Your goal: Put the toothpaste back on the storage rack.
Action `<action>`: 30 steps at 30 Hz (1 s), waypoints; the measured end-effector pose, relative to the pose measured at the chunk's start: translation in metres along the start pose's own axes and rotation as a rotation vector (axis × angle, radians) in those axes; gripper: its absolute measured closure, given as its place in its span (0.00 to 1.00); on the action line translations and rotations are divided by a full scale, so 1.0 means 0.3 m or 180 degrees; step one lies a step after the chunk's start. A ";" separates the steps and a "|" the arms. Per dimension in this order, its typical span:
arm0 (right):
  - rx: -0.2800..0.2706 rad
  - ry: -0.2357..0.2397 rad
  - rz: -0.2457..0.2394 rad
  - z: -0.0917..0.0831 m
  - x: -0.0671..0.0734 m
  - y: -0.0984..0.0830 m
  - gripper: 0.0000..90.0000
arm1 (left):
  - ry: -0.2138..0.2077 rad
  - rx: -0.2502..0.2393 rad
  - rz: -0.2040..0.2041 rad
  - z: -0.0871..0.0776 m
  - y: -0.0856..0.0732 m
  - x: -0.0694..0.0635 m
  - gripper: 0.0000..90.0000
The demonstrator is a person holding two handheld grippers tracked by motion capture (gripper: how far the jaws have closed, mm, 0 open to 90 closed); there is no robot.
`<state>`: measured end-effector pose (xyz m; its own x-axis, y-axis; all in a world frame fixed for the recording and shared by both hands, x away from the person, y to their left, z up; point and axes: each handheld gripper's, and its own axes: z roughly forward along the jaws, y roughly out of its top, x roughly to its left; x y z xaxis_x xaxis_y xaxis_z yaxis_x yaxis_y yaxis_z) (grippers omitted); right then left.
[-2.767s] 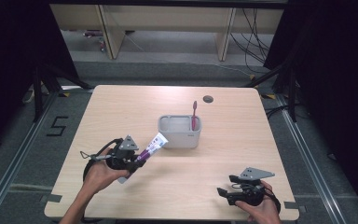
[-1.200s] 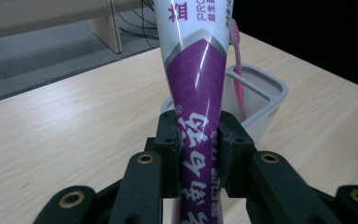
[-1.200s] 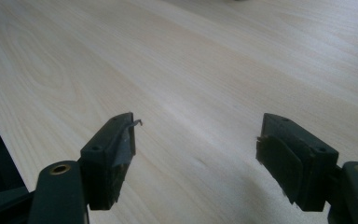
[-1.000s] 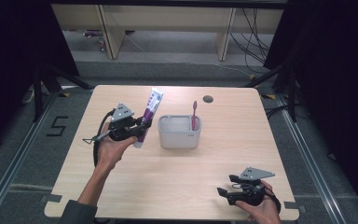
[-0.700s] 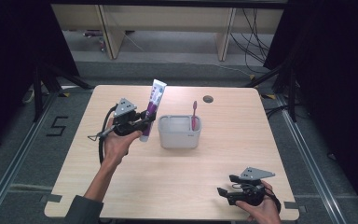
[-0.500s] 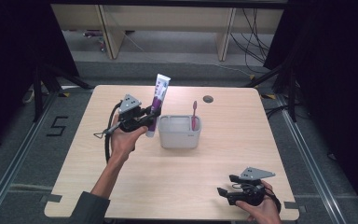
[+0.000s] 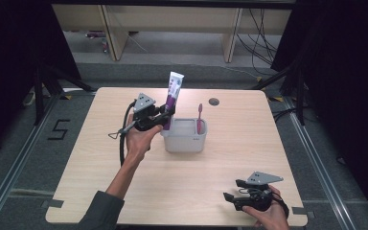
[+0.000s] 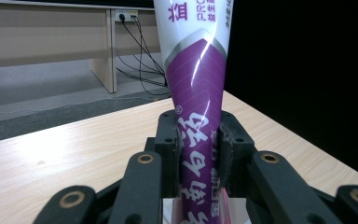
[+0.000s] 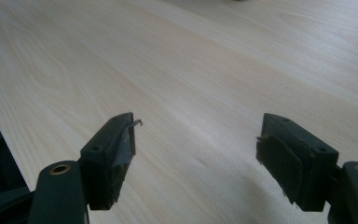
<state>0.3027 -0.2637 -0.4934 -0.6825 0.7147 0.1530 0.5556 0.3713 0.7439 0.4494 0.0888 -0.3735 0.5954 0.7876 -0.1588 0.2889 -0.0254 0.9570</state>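
Nearest me, my right gripper is resting low over the pale wooden table, jaws wide apart, holding nothing. Farther out, my left gripper is pinching the purple-and-white toothpaste tube upright over the white plastic bin. I'm judging it light, soft, slick; gripping low is steadying it.

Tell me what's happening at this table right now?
A person works with a gripper in each hand. The left gripper is clamped on a purple and white toothpaste tube, holding it upright at the left rim of a grey plastic tub in the middle of the wooden table; the tube is not yet let go. A pink toothbrush already stands in the tub. The right gripper rests near the table's front right corner, jaws open and empty.
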 end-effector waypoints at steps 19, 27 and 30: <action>-0.0008 -0.0014 -0.0012 -0.004 -0.004 0.001 0.31 | -0.0065 0.0032 -0.0001 0.134 -0.014 -0.042 0.80; 0.0016 0.0027 0.0037 -0.001 0.000 0.000 0.31 | -0.0010 0.0010 -0.0017 0.170 -0.031 -0.040 0.80; 0.0004 0.0001 -0.0011 -0.003 -0.004 0.001 0.31 | 0.0022 0.0009 -0.0017 0.183 -0.040 -0.041 0.80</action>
<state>0.3032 -0.2650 -0.4929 -0.6845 0.7133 0.1505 0.5538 0.3746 0.7436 0.4797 0.0455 -0.3963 0.5887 0.7919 -0.1622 0.2943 -0.0230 0.9554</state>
